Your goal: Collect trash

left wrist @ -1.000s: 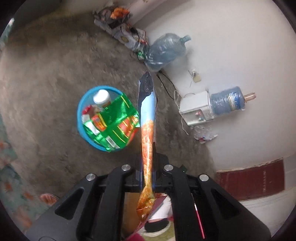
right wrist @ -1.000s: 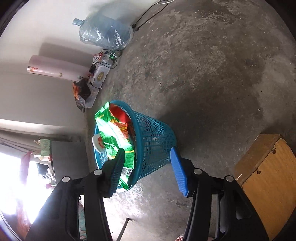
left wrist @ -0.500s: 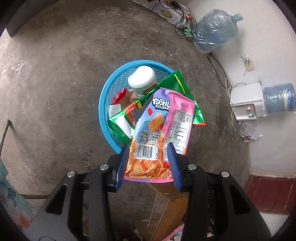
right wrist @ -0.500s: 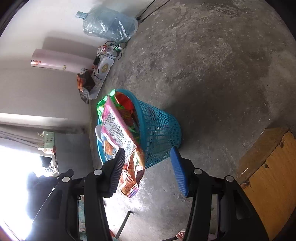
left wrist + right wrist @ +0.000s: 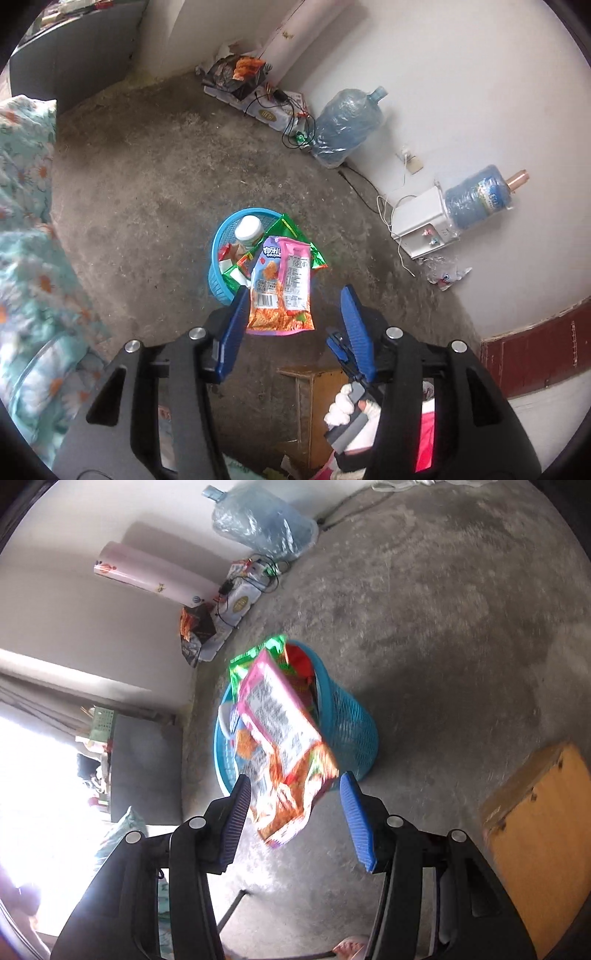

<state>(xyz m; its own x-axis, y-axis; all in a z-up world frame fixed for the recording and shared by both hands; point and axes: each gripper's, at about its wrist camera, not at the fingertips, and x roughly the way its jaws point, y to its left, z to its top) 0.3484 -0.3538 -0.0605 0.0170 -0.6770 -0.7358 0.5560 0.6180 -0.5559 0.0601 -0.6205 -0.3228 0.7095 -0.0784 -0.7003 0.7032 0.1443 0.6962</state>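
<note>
A blue mesh trash basket (image 5: 221,284) (image 5: 351,723) stands on the concrete floor, filled with a green snack bag (image 5: 317,258), a white-lidded jar (image 5: 249,230) and other wrappers. A pink and orange snack bag (image 5: 282,288) (image 5: 280,738) lies on top of the basket, hanging over its near rim. My left gripper (image 5: 295,328) is open above it, its blue pads apart and not touching the bag. My right gripper (image 5: 295,812) is open and empty beside the basket.
Two large water bottles (image 5: 347,125) (image 5: 476,199) and a white dispenser (image 5: 421,225) line the wall, with cables and a box of clutter (image 5: 255,96). A wooden stool (image 5: 539,830) stands near the right gripper. Floral bedding (image 5: 26,258) is at left.
My left gripper went from shut on the pink snack bag to open, leaving the bag on the basket, then pulled up and back. The right gripper stayed open.
</note>
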